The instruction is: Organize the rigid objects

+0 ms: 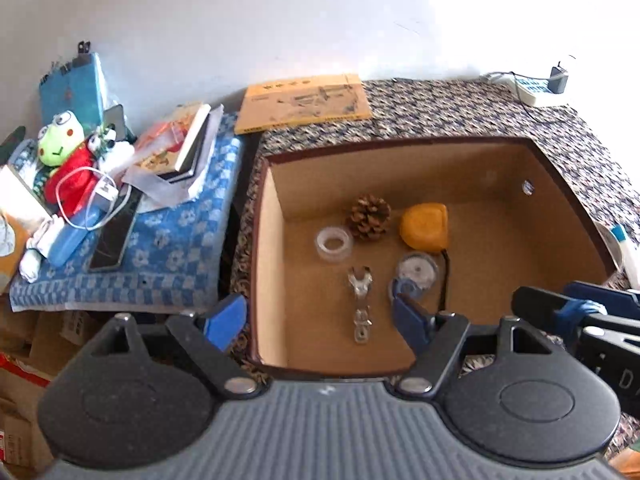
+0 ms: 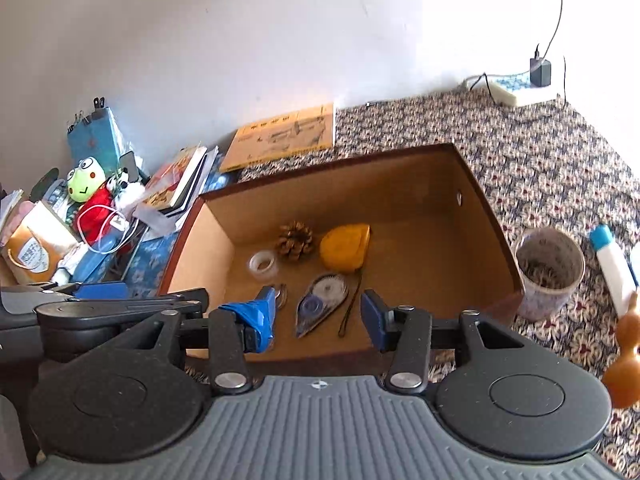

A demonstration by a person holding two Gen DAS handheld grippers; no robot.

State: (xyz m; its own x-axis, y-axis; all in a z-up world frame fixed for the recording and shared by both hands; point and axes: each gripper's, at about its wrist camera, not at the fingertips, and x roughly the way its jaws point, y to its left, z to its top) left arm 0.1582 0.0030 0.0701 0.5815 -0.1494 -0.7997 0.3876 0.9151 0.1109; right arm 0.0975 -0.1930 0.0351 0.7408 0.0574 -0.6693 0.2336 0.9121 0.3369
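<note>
An open brown box (image 1: 276,240) (image 2: 472,216) stands on the patterned cloth. Inside lie a pine cone (image 1: 370,216) (image 2: 295,240), a clear tape roll (image 1: 334,243) (image 2: 262,265), an orange tape measure (image 1: 425,225) (image 2: 345,247), a metal wrench (image 1: 360,302) and a correction tape dispenser (image 1: 414,274) (image 2: 320,304). My left gripper (image 1: 320,320) hovers open above the box's near left edge, with nothing between its blue pads. My right gripper (image 2: 318,316) is open and empty over the near side of the box; its fingers (image 1: 576,308) show at the right of the left wrist view.
A patterned cup (image 2: 550,272), a white tube with a blue cap (image 2: 612,264) and an orange gourd-shaped object (image 2: 624,364) sit right of the box. A yellow booklet (image 1: 304,104) lies behind it. Left, a blue cloth (image 1: 160,248) holds books, a frog plush (image 1: 60,144), cables and a phone.
</note>
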